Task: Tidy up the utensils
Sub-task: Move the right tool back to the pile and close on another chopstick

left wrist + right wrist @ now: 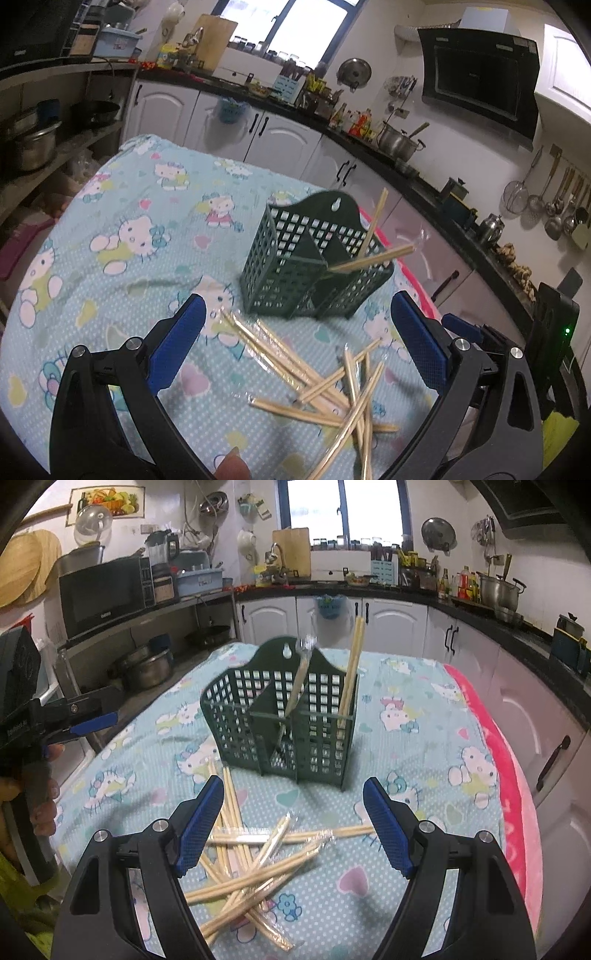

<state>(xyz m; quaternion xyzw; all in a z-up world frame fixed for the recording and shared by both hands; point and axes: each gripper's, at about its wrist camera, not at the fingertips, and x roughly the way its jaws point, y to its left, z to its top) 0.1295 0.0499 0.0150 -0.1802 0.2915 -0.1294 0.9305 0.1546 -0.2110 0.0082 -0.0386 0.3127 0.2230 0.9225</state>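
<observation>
A dark green slotted utensil holder [314,266] [284,716] stands on the cloth-covered table, with two wrapped chopstick pairs [373,229] [351,672] leaning in its compartments. A loose pile of wrapped wooden chopsticks [332,384] [251,864] lies on the cloth in front of it. My left gripper [295,321] hovers open above the pile's near end, nothing between its blue pads. My right gripper [293,801] is open too, over the pile, with empty jaws. The left gripper's tip [92,720] shows at the left edge of the right wrist view.
The table wears a light blue cartoon-cat cloth [147,206] [424,709] with a pink towel edge [509,775] on the right. White kitchen cabinets [399,624] and a cluttered black counter ring the table. A shelf with pots [147,668] stands on the left.
</observation>
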